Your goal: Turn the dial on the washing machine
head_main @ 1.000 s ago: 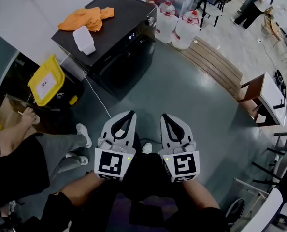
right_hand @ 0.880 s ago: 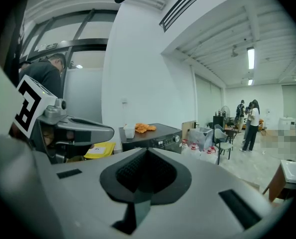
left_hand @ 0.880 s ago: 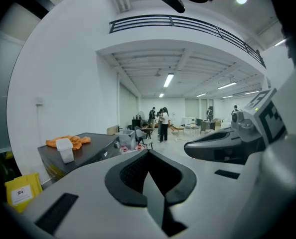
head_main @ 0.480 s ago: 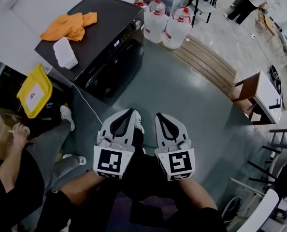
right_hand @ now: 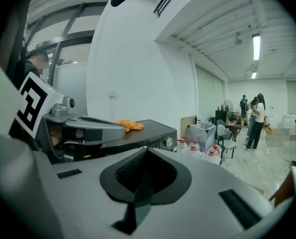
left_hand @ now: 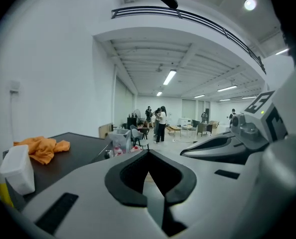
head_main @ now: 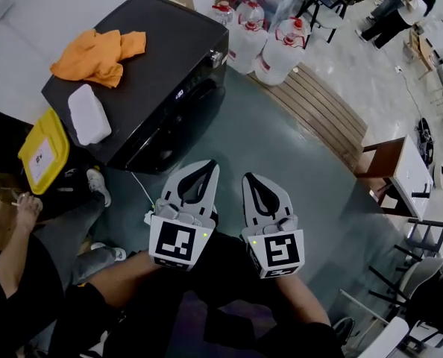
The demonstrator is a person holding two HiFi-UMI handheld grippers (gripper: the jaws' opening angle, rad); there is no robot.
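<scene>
Two hand-held grippers side by side, low and centre in the head view: left gripper point(head_main: 207, 164) and right gripper point(head_main: 250, 176), each with a forearm point(head_main: 124, 289) behind it reaching up from the bottom edge. Held nearly parallel, close together without touching, tilted slightly down, tips aimed toward the washing machine point(head_main: 151, 66) ahead. Well apart from it, over grey floor point(head_main: 281, 148). Jaws pressed together on both, nothing between them.

Black washing machine up and to the left, against a white wall point(head_main: 50, 6). Long side running from lower left to upper right in the head view, front turned toward the grippers. On its flat top, a crumpled orange cloth point(head_main: 95, 54) and, nearer, a white box point(head_main: 89, 114), the two apart.

Dial point(right_hand: 169, 142) at the right end of the dark control strip point(right_hand: 138, 142) along the machine's upper front edge, at the corner nearest a cluster of large water bottles point(head_main: 277, 39). Small, round and silvery, its short axis pointing level, straight out of the front panel into the room. Appears in the right gripper view just above and right of the closed jaw tips, far beyond them. Markings and pointer too small to make out.

Elsewhere: a yellow bin lid point(head_main: 41, 151) left of the machine, a seated person's legs point(head_main: 65, 230) at lower left, and wooden slats point(head_main: 322, 103) on the floor beside the bottles.
</scene>
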